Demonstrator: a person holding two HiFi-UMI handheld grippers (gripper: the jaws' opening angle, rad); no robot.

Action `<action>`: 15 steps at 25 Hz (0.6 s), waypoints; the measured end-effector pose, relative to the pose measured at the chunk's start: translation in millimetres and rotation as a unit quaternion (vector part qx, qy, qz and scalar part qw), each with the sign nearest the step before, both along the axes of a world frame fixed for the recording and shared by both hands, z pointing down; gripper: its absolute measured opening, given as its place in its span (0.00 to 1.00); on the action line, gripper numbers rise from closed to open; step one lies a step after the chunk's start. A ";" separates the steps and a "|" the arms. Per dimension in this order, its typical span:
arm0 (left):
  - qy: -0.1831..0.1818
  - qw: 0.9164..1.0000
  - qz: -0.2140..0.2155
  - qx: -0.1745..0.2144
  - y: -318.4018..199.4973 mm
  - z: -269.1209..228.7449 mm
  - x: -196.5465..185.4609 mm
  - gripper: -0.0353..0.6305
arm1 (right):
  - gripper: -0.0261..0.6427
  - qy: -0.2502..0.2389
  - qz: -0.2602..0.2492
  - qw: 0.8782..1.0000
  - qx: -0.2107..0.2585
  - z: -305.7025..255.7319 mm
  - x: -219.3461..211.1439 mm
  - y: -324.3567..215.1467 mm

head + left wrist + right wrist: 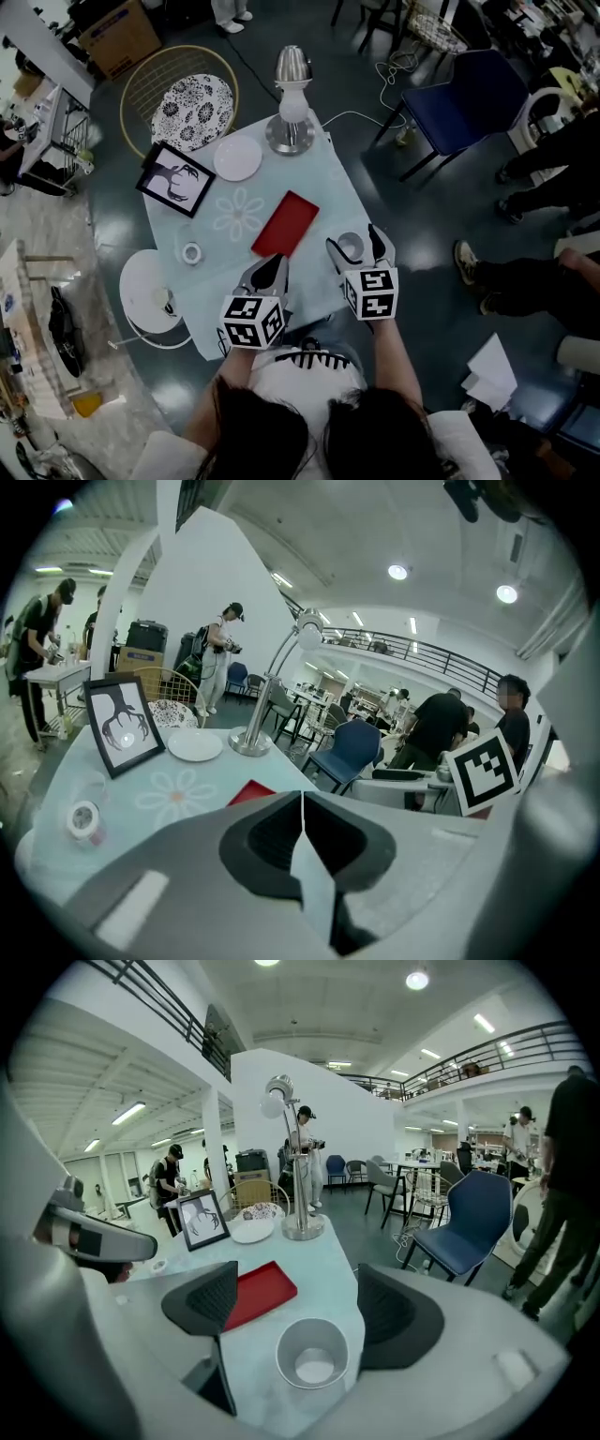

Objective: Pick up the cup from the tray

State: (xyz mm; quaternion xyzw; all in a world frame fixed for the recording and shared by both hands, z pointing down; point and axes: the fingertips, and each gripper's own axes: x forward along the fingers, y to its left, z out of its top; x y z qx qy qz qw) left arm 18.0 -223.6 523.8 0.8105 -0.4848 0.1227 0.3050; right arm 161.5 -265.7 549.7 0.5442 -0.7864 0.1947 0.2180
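Observation:
A white empty cup (350, 246) (312, 1354) stands upright on the pale table (323, 173), just right of the flat red tray (285, 224) (258, 1293) and off it. My right gripper (354, 242) (300, 1312) hovers over the cup, open, its dark pads wide to either side and clear of the rim. My left gripper (270, 270) (302, 832) is near the tray's front corner, shut with nothing held.
At the table's far end stand a metal lamp (292, 103), a white plate (237, 157) and a picture frame (176, 178). A tape roll (192, 253) lies at the left. A wicker chair (192, 108), a blue chair (469, 98) and a white stool (150, 291) ring the table.

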 end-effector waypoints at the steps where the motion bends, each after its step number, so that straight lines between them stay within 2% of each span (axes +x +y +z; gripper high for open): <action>1: 0.001 1.000 0.000 0.004 0.8 -2.4 -0.9 0.06 | 0.66 -0.002 -0.001 1.000 0.005 -5.9 -1.5 1.7; 8: 0.007 0.999 0.001 0.032 11.7 -19.8 -5.4 0.06 | 0.54 -0.008 -0.002 0.999 0.045 -43.7 -14.0 20.0; 10: 0.006 0.999 0.001 0.041 16.0 -24.5 -8.5 0.06 | 0.46 0.000 -0.007 0.999 0.050 -48.1 -18.1 27.4; 15: 0.006 0.999 0.002 0.054 32.7 -34.2 -18.5 0.06 | 0.35 0.010 -0.009 0.998 0.057 -57.2 -27.6 48.9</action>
